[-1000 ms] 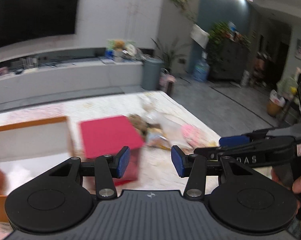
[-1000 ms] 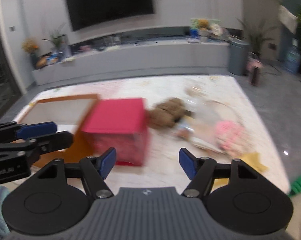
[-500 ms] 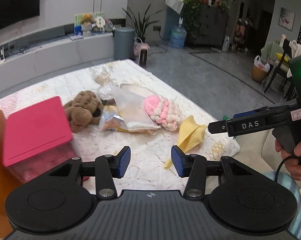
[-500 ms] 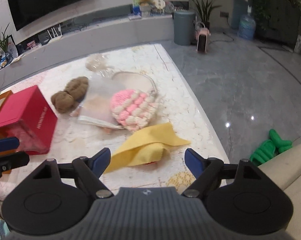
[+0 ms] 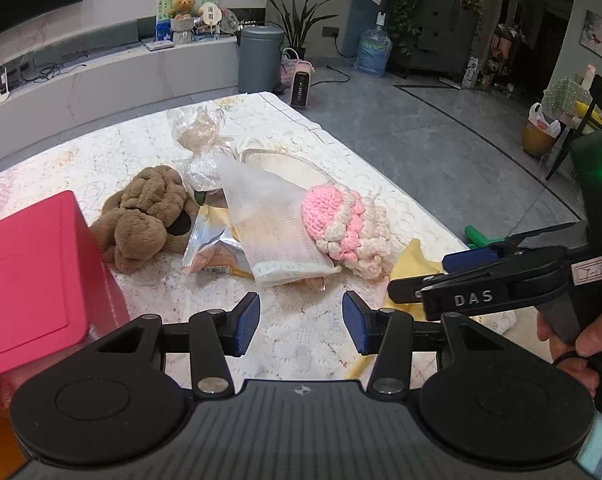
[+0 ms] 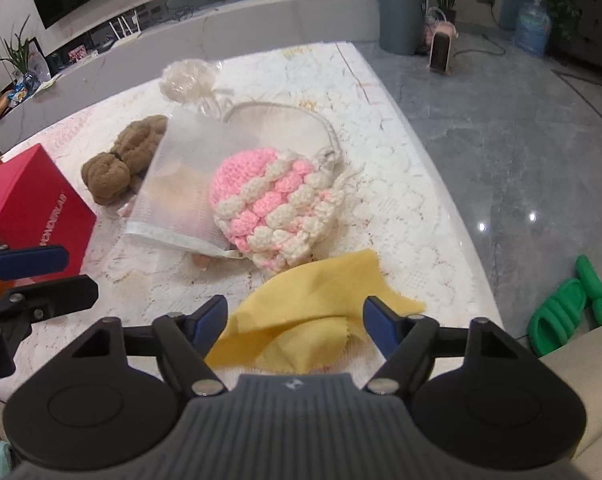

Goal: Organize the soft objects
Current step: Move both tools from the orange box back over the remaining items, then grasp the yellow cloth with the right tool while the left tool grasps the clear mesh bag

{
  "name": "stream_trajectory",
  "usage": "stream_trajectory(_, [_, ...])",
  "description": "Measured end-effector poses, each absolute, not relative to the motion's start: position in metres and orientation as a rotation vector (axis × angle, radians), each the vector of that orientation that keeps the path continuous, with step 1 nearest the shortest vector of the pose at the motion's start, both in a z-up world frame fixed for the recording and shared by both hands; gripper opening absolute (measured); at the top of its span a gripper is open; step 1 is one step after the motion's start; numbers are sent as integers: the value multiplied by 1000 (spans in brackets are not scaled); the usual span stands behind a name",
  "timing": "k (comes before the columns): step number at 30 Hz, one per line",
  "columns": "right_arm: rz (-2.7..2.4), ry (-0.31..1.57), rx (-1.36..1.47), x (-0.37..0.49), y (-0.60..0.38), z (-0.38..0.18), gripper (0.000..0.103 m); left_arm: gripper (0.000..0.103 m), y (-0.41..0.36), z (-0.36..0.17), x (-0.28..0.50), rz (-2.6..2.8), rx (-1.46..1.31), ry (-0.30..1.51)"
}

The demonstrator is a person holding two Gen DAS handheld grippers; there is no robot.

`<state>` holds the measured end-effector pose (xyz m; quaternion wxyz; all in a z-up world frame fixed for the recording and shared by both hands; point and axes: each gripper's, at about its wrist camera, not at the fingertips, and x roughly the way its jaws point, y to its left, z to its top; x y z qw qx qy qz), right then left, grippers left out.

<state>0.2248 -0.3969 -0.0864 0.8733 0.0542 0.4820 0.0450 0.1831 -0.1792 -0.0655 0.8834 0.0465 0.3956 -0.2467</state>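
Left gripper [image 5: 301, 322] and right gripper [image 6: 295, 320]: black ribbed bodies, round discs, silver screws, blue pads. Right gripper's side reads "DAS", green light at 2 o'clock. Sleeve [image 5: 599, 446] at 4 o'clock, possibly striped teal.

We see a knitted pink-and-cream pouch [image 6: 275, 208], a matt yellow cloth [image 6: 301, 320], a fuzzy brown plush [image 5: 145, 216] and a glossy grey floor [image 6: 521, 152].

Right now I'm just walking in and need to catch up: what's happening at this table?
A person holds a gripper in each hand over a table of soft things. The right gripper, jaws open and just narrowed slightly, hangs over the yellow cloth without pinching it. The left gripper is open and empty. The pink crochet pouch, mesh bag and brown plush lie untouched.
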Motion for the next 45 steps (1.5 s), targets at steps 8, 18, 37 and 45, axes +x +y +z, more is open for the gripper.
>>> stream_trajectory(8, [93,1007,134,234,-397,-94,37,55,-178,-72,198,-499,86,842])
stream_trajectory(18, [108,942,147,230,-398,-74,3,67,-180,-71,214,-492,51,837])
stream_trajectory(37, [143,928,248,242,-381,-81,3,10,-200,-92,243,-475,14,865])
stream_trajectory(45, [151,910,262,238,-378,-72,3,1,-185,-66,227,-463,16,806])
